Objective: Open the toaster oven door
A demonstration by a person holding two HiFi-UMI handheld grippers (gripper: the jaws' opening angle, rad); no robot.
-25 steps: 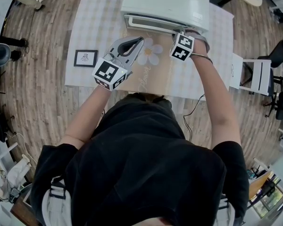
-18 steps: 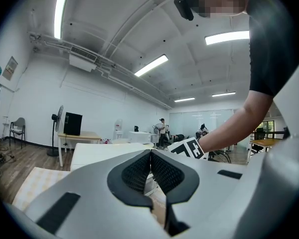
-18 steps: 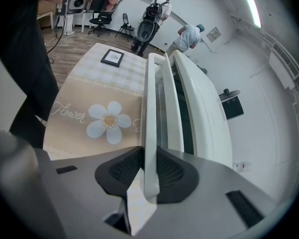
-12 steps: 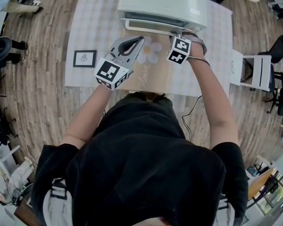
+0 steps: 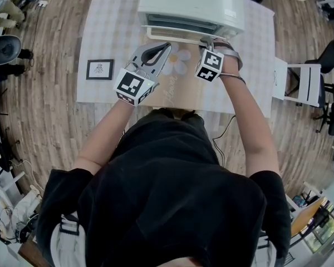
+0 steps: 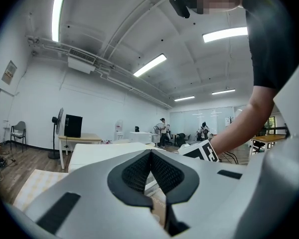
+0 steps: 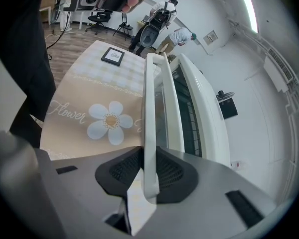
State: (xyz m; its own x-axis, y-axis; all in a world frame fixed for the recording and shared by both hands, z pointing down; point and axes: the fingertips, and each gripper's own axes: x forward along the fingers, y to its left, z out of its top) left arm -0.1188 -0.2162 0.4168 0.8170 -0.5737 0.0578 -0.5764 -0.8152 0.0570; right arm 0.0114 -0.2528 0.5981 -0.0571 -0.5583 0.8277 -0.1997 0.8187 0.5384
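A white toaster oven point(image 5: 192, 1) stands at the far side of the table, its door tilted part-way open toward me. My right gripper point(image 5: 206, 41) is shut on the door's white handle bar point(image 5: 175, 37) near its right end. In the right gripper view the handle point(image 7: 150, 98) runs straight between the black pads of the right gripper point(image 7: 149, 166), with the glass door and oven body point(image 7: 202, 113) to its right. My left gripper point(image 5: 167, 47) hovers over the mat left of the right one. It is shut and empty, and its pads meet in the left gripper view point(image 6: 150, 158).
A tan placemat with a white flower point(image 5: 178, 65) lies in front of the oven on the checked tablecloth point(image 5: 108, 32). A small framed picture point(image 5: 101, 69) lies at the table's left. A white chair point(image 5: 300, 88) stands beyond the right edge.
The right gripper has drawn the handle a little toward me and the door gap has widened. The left gripper has stayed put.
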